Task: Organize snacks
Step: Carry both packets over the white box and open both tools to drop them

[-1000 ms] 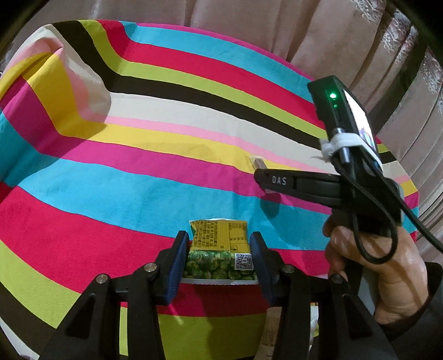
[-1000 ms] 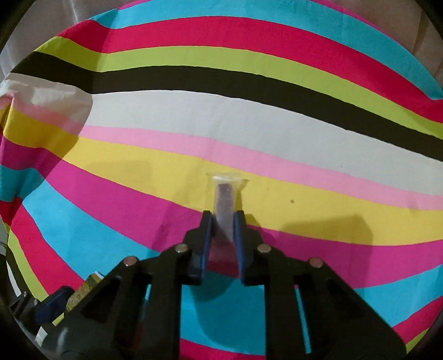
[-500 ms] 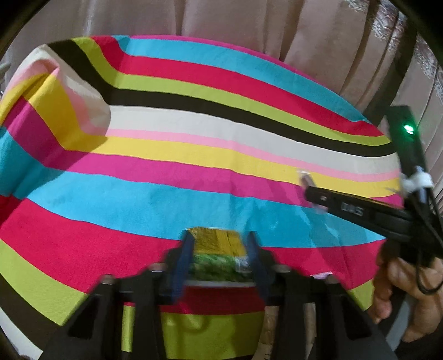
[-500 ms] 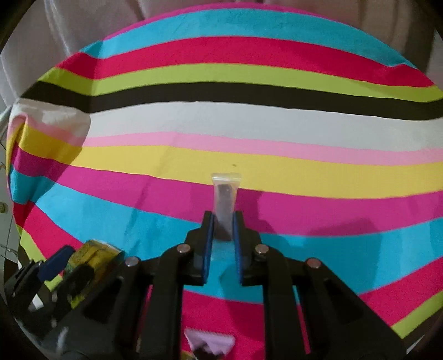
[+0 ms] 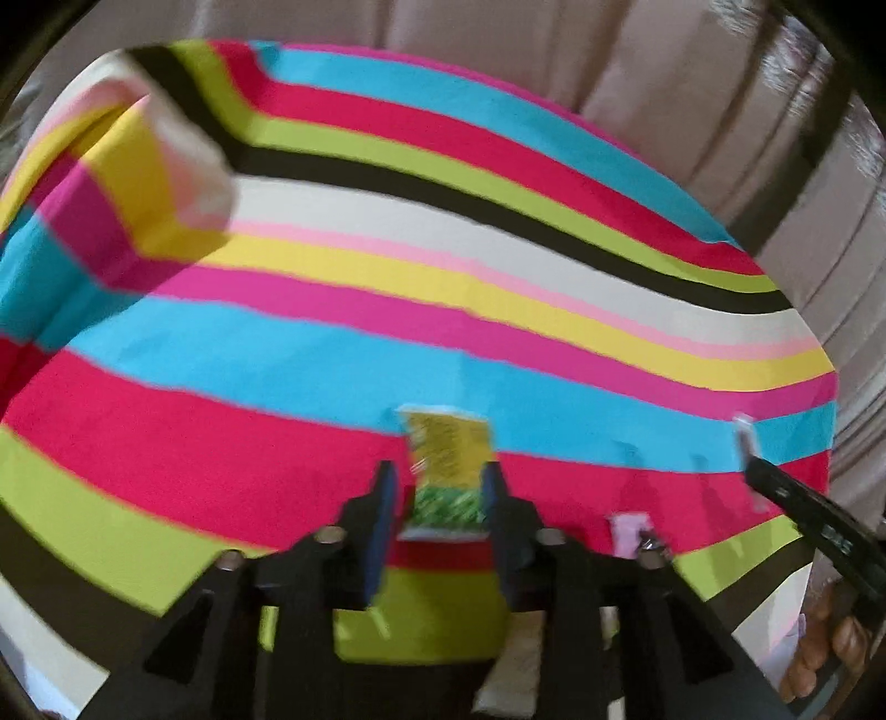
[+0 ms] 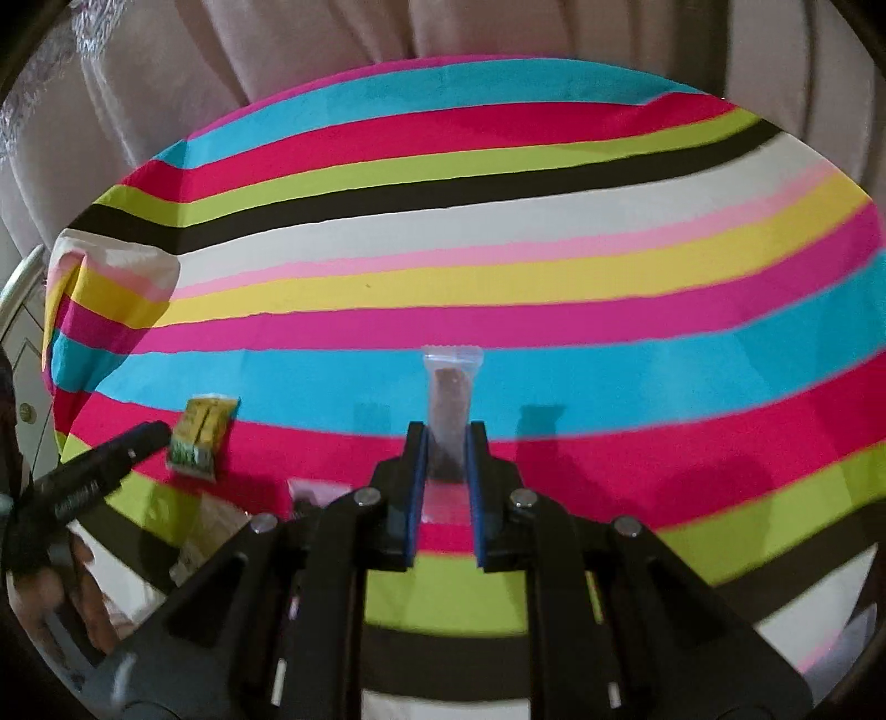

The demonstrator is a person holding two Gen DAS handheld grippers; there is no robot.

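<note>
A table under a striped cloth (image 6: 498, 260) in bands of blue, red, lime, black, white, pink and yellow fills both views, with pale pleated curtains (image 6: 288, 50) hanging close behind its far edge. The left gripper (image 5: 440, 498) has a yellow-and-green snack packet (image 5: 448, 465) between its blue pads, and its jaws are opening; the left pad stands clear of the packet while the right one seems to touch its edge, though the blur makes that hard to settle. In the right wrist view the same packet sits over the red stripe near the table's left side, at the tip of the left gripper. The right gripper (image 6: 447, 459) is closed tight on a slim clear sachet (image 6: 451, 399) with a dark brown piece inside; the sachet sticks out forward past the fingertips, over the red and blue stripes. Near the table's front edge, between the two grippers, lies a small pink-edged wrapper (image 5: 631, 531), and just beside it a pale packet (image 6: 207, 531) overhangs the black and white bands; both are partly hidden behind the gripper bodies. At the table's far left corner the cloth is folded up into a raised flap (image 6: 111, 288). A hand (image 5: 830, 648) shows at the lower right of the left wrist view, under the right gripper's black body. Nothing lies on the wide middle of the cloth.
</note>
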